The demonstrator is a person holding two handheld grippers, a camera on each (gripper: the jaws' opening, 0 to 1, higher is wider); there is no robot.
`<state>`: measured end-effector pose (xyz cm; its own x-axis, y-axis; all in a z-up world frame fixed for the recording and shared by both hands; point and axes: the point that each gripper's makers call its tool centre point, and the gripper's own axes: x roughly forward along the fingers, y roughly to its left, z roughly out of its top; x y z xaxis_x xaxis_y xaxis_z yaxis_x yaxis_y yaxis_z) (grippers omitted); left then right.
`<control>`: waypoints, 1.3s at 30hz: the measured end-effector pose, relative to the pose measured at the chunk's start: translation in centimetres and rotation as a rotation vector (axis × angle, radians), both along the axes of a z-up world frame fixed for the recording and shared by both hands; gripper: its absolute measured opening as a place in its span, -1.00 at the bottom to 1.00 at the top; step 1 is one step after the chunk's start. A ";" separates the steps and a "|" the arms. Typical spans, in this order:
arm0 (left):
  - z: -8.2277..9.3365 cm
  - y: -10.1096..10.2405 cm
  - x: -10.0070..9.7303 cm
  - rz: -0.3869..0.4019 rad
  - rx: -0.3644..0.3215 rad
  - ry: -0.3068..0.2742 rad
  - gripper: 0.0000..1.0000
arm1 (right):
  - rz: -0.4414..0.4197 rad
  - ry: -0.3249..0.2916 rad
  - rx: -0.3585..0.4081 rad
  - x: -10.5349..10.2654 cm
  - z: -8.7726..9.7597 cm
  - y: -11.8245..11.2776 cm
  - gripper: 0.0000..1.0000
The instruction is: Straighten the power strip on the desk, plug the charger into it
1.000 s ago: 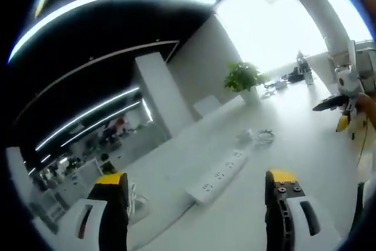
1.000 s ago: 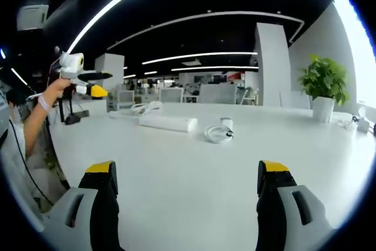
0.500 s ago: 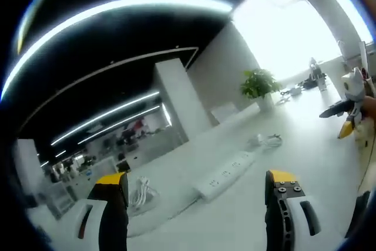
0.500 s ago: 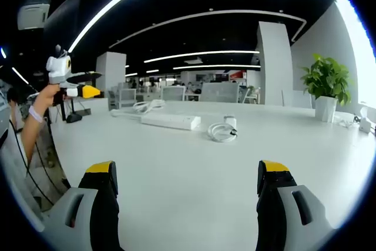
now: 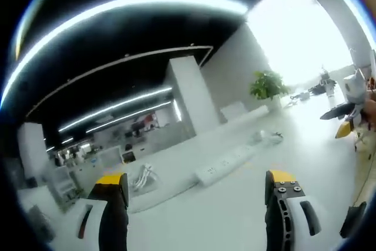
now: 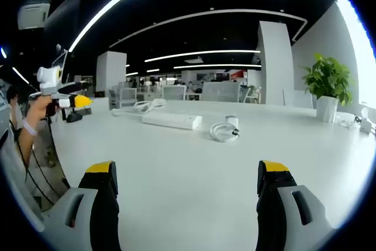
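My left gripper has grey-white jaws capped with yellow pads over black inner faces; one jaw carries small screws and a dark slot. My right gripper looks the same. A pale band circles my wrist.

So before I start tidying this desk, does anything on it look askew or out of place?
The white power strip lies at a slant on the desk, with its cord bunched behind it. The charger sits loose beside it, cable coiled, not plugged in. Nothing looks spilled or damaged.
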<state>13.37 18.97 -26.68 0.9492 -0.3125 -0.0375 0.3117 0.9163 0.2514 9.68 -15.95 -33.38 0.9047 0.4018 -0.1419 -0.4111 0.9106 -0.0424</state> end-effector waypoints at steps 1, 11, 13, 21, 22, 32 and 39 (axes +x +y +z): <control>-0.4 0.0 -0.2 0.004 -0.009 0.005 0.99 | 0.000 -0.001 0.000 0.0 0.0 0.0 0.97; -3.6 1.2 -1.6 0.075 -0.086 0.077 0.99 | 0.000 -0.004 -0.002 0.0 0.2 0.0 0.97; -4.0 1.3 -1.7 0.083 -0.099 0.083 0.99 | -0.003 -0.003 0.000 0.0 0.2 -0.1 0.97; -4.7 1.4 -2.0 0.083 -0.150 0.095 0.99 | 0.004 0.002 -0.006 0.1 0.1 0.2 0.97; -4.9 1.4 -2.1 0.077 -0.145 0.103 0.99 | 0.004 0.002 -0.007 0.1 0.1 0.2 0.97; -5.6 1.6 -2.0 0.079 -0.158 0.119 0.99 | -0.009 -0.007 -0.002 0.7 0.4 -0.1 0.98; -6.8 0.7 -1.7 0.055 -0.145 0.142 0.99 | 0.000 -0.042 0.000 1.9 2.0 0.1 0.97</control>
